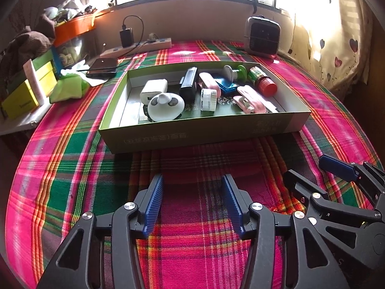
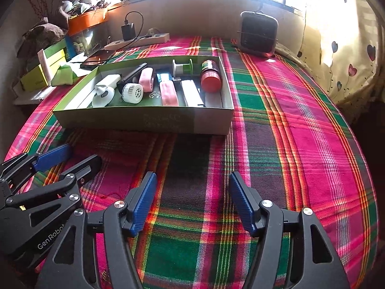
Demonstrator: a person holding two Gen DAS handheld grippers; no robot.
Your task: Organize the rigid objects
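A shallow green cardboard box sits on a bed covered by a pink, green and dark plaid bedspread. Both grippers hover low over the bedspread in front of the box, side by side, holding nothing. The left gripper has its blue-padded fingers spread apart, empty cloth between them. The right gripper is likewise spread wide and empty; in the left wrist view only its tips show at the right edge, the rest cut off.

All the small rigid things lie inside the box. At its left end are a white USB charger and a white round gadget with two grey ovals, which hides something dark beneath it. Beside them stands a black rectangular device, then a small white jar, partly covering a pink clip. A blue glittery case is half buried; its shape is hard to make out. A second pink hair clip lies at the front right. A green-and-white spool and a bottle with a red cap lie at the back right.

Behind the box stand a small square heater or fan, which I cannot tell apart, and a power strip with a black adapter. The window above is washed out by glare. Clutter at the left is too dim to identify.
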